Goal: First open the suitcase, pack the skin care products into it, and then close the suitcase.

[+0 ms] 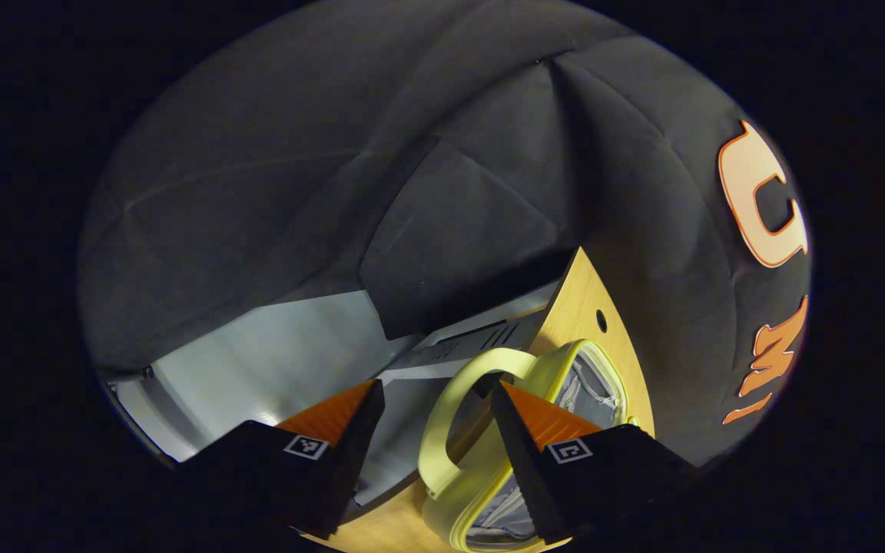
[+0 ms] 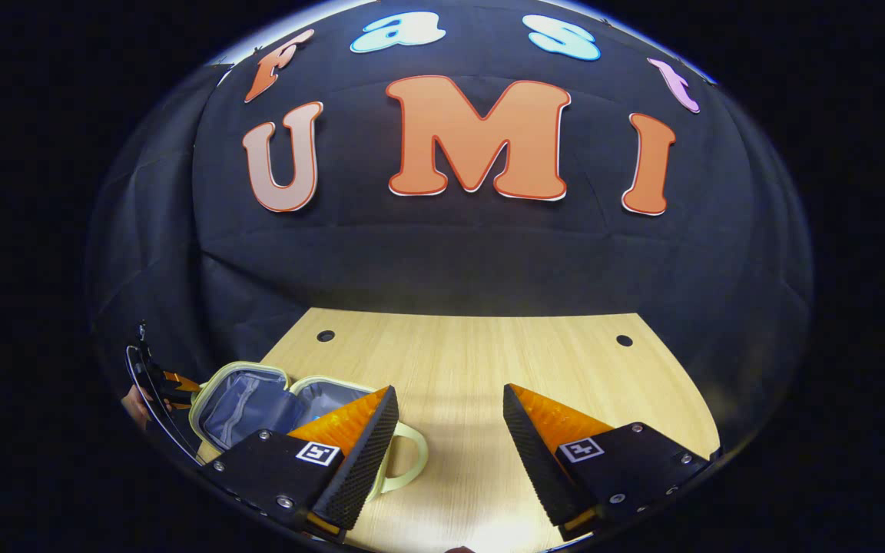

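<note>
1. The suitcase lies open on the wooden tabletop, toward its left side as the right gripper view has it. The lid is thrown back flat beside the base, so both halves face up, ready for loading, I'd say.
2. In the left gripper view the suitcase sits right at the tabletop's edge, and its looped handle arcs out toward the camera, just ahead of the fingertips.
3. The left claw is spread wide and grips nothing. One finger overlaps the handle loop in the picture, but whether it touches I cannot tell. It looks placed to steady the case or to let go of the handle.
4. The right claw hovers over bare wood just beside the suitcase, fingers well apart, empty too. I read that as waiting for something to pick up.
5. Materials: a pale yellow rim, smooth and rounded like soft plastic or rubber, a grey fabric lining with creases and seams inside, and a light grain on the tabletop with two small dark holes.
6. A glimpse of blue sits inside the base, too hidden to name. No skin care products can be made out here, so packing seems to be the step in hand.
</note>
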`<move>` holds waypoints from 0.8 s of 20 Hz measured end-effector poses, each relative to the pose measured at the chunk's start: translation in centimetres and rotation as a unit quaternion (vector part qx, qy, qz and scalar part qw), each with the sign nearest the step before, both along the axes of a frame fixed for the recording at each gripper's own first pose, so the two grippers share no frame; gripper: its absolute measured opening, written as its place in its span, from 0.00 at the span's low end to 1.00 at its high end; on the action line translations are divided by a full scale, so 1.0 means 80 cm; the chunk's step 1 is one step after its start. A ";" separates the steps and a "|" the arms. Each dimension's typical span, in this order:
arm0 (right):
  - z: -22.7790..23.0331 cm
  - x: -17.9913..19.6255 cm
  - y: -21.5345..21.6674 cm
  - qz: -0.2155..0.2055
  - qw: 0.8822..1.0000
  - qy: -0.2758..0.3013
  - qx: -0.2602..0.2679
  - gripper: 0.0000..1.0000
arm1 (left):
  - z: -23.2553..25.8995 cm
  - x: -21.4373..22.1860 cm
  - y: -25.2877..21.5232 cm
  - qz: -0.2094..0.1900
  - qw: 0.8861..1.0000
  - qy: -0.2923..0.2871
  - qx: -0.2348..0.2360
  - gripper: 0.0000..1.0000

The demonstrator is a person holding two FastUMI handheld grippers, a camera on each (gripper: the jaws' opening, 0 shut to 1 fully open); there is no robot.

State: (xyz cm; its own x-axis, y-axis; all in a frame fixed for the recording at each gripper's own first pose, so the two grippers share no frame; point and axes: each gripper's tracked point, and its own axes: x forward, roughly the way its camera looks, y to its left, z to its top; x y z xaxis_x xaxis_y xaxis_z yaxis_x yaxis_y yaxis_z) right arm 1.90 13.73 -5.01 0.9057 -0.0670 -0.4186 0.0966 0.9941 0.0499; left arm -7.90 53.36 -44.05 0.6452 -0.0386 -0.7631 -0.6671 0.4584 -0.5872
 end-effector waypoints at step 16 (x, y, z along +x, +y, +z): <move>-0.014 -0.005 -0.044 0.005 1.000 -0.021 0.007 0.89 | 0.153 0.025 -0.030 -0.136 0.977 -0.056 0.156 0.12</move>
